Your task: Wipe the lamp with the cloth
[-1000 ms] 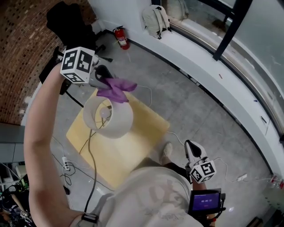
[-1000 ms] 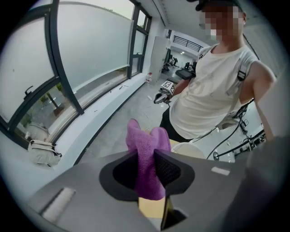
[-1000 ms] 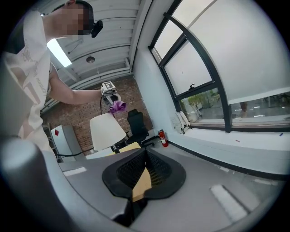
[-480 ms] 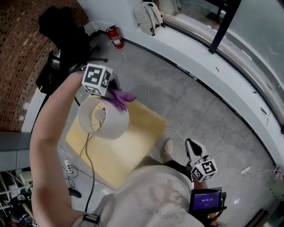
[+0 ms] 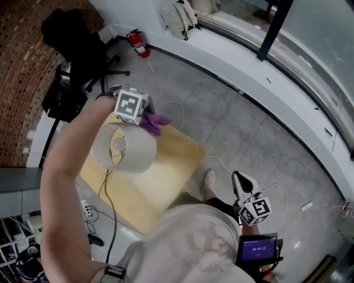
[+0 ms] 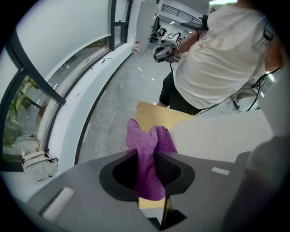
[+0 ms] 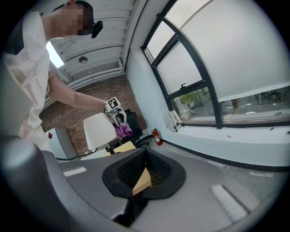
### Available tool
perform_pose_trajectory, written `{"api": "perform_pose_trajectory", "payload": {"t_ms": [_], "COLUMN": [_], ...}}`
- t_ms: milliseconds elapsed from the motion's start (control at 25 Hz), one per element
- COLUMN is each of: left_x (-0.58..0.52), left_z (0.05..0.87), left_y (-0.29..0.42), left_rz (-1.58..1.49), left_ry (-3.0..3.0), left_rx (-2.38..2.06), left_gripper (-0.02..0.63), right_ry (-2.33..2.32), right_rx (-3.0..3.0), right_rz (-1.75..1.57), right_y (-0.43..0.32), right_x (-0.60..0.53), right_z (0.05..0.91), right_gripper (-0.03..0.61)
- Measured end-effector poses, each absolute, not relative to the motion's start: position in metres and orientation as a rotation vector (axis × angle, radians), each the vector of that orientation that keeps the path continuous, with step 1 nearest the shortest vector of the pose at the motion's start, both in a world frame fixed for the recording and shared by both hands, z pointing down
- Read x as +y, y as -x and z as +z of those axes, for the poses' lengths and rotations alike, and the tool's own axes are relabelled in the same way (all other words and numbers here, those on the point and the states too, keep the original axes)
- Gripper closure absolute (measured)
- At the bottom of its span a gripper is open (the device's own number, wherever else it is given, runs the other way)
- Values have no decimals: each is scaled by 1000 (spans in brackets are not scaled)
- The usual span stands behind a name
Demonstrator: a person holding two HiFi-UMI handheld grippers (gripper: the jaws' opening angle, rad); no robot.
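The lamp's white shade (image 5: pixel 124 149) stands over a yellow table (image 5: pixel 171 166). My left gripper (image 5: pixel 145 117) points steeply down at the shade's far rim, shut on a purple cloth (image 5: pixel 156 121). In the left gripper view the cloth (image 6: pixel 147 163) is pinched between the pads and lies against the shade (image 6: pixel 226 136). The right gripper view shows the shade (image 7: pixel 99 131), the cloth (image 7: pixel 123 130) and my left gripper (image 7: pixel 115 118) from afar. My right gripper (image 5: pixel 239 182) hangs low at my side, away from the lamp. Its jaws (image 7: pixel 146 174) are shut with nothing held.
The lamp's cable runs off the table to a power strip (image 5: pixel 84 207) on the floor. A black chair (image 5: pixel 77 50), a fire extinguisher (image 5: pixel 137 43) and a backpack (image 5: pixel 178 15) stand along the far wall. My shoe (image 5: pixel 207 179) is by the table's edge.
My left gripper has come down with the cloth, from above the shade's top to its far rim. The right gripper has stayed put.
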State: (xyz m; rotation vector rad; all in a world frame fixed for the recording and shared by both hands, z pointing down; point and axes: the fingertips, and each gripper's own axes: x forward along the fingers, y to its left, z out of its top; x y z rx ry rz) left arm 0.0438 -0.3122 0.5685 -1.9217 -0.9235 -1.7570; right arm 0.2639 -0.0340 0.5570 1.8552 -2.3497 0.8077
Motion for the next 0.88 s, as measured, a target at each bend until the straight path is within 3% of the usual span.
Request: {"api": "perform_pose_trajectory", "payload": {"t_ms": [240,520,880], "left_x": [-311,-263,-229], "left_z": [503,406,461], "left_y": [-71,-41,-35], "left_rz": [-1589,-1510,-1673], "left_ry": [2070,2145,1823], "left_rx": [-823,-916,-1093], "left_gripper": [520,520,522], "right_ry": [-1871,-1828,-1793], "right_rx": [-2361,-2400,-2433], "right_rz": [792,800,778], "right_y": [-266,-254,-247], "right_x": [-34,-39,-44], "right_z": [555,552,545], "right_gripper": [565,565,565]}}
